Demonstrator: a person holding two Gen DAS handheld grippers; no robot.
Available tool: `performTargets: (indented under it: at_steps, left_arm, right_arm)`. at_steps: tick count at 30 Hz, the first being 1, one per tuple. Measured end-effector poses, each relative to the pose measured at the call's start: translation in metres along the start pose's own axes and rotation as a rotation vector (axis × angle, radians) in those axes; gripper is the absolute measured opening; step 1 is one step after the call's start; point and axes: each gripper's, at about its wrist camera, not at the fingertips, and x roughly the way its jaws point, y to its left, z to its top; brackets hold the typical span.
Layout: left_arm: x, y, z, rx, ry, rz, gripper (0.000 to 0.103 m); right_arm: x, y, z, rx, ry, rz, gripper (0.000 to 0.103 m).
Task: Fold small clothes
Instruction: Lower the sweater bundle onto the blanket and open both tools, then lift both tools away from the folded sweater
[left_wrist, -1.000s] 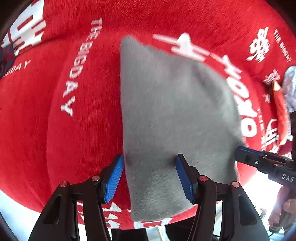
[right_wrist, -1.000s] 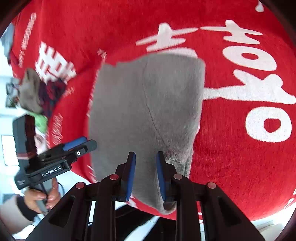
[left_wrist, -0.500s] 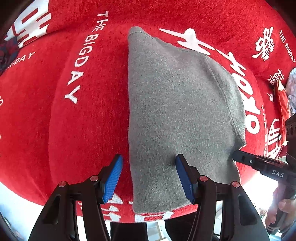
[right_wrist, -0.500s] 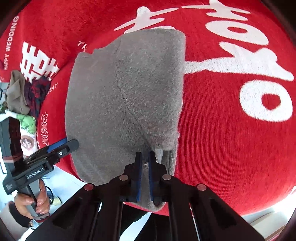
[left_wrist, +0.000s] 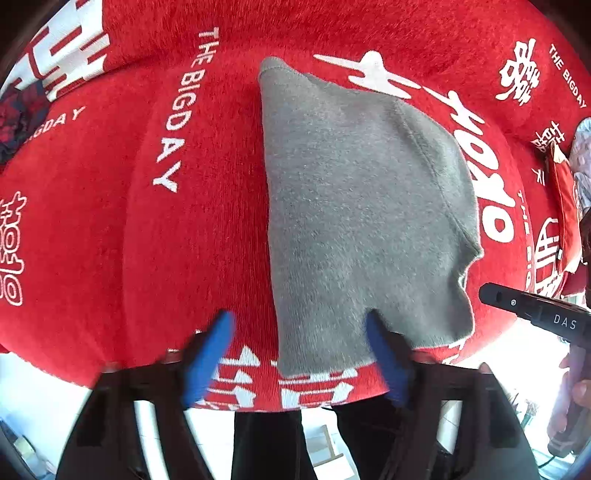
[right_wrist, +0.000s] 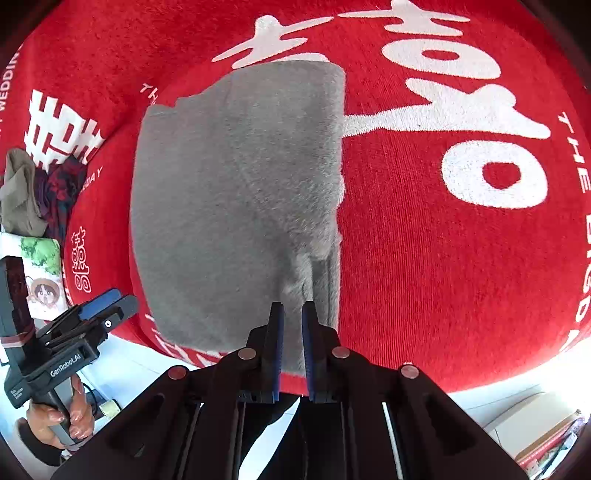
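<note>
Red cloth (left_wrist: 221, 221) | grey garment (left_wrist: 362, 206) flat | left jaws spread astride hem | right jaws nearly closed, gripping nothing

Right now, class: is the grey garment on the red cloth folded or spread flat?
Folded. The grey garment shows a doubled upper layer whose seamed edge crosses it, lying on the red cloth.

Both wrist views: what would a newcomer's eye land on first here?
The bright red cloth with big white lettering fills both views, and a grey garment lies flat at its middle, partly folded. The right claw, nearly shut, sits at the garment's near edge; whether it pinches fabric is unclear. The left claw stands wide open over the near hem, blurred by motion.
</note>
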Motion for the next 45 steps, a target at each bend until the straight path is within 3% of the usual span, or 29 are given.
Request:
performTargets:
  at_steps: [7, 10, 12, 14, 15, 16, 18, 20, 27, 29, 32, 38, 45]
  left_arm:
    - [-0.025, -0.002, -0.013, -0.013, -0.003, -0.018, 0.083]
    - [-0.033, 0.0, -0.018, -0.031, -0.015, -0.023, 0.083]
    - [-0.04, 0.001, -0.022, -0.036, -0.018, -0.024, 0.083]
    - [-0.046, 0.001, -0.024, -0.037, -0.019, -0.018, 0.083]
    - [-0.047, 0.001, -0.024, -0.04, -0.02, -0.016, 0.089]
    - [-0.05, 0.001, -0.024, -0.043, -0.021, -0.012, 0.103]
    - [-0.056, 0.0, -0.025, -0.036, -0.036, 0.004, 0.103]
    - [-0.061, -0.002, -0.025, -0.022, -0.045, 0.026, 0.103]
    - [-0.096, -0.01, -0.023, 0.034, -0.182, 0.173, 0.103]
    - [-0.108, -0.006, -0.021, 0.034, -0.219, 0.157, 0.103]
    - [-0.118, 0.004, -0.016, 0.005, -0.211, 0.1, 0.103]
    - [-0.131, 0.009, -0.015, -0.01, -0.194, 0.111, 0.103]
    - [-0.13, 0.003, -0.024, 0.024, -0.135, 0.129, 0.103]
  right_arm:
    - [-0.019, 0.022, -0.002, -0.014, 0.004, -0.008, 0.013]
    - [-0.025, 0.032, -0.003, -0.033, 0.001, -0.022, 0.033]
    - [-0.029, 0.04, -0.003, -0.051, -0.006, -0.035, 0.065]
    - [-0.033, 0.049, -0.003, -0.076, -0.013, -0.049, 0.068]
    - [-0.035, 0.053, -0.004, -0.086, -0.013, -0.054, 0.068]
    - [-0.037, 0.057, -0.004, -0.092, -0.014, -0.057, 0.068]
    - [-0.038, 0.062, -0.004, -0.094, -0.015, -0.06, 0.07]
    - [-0.042, 0.065, -0.005, -0.09, -0.024, -0.063, 0.083]
    - [-0.068, 0.075, -0.013, -0.078, -0.153, -0.09, 0.091]
    - [-0.075, 0.078, -0.013, -0.074, -0.18, -0.095, 0.103]
    - [-0.08, 0.084, -0.014, -0.062, -0.183, -0.082, 0.103]
    - [-0.081, 0.101, -0.014, -0.06, -0.139, -0.17, 0.103]
    - [-0.085, 0.107, -0.012, -0.037, -0.111, -0.184, 0.103]
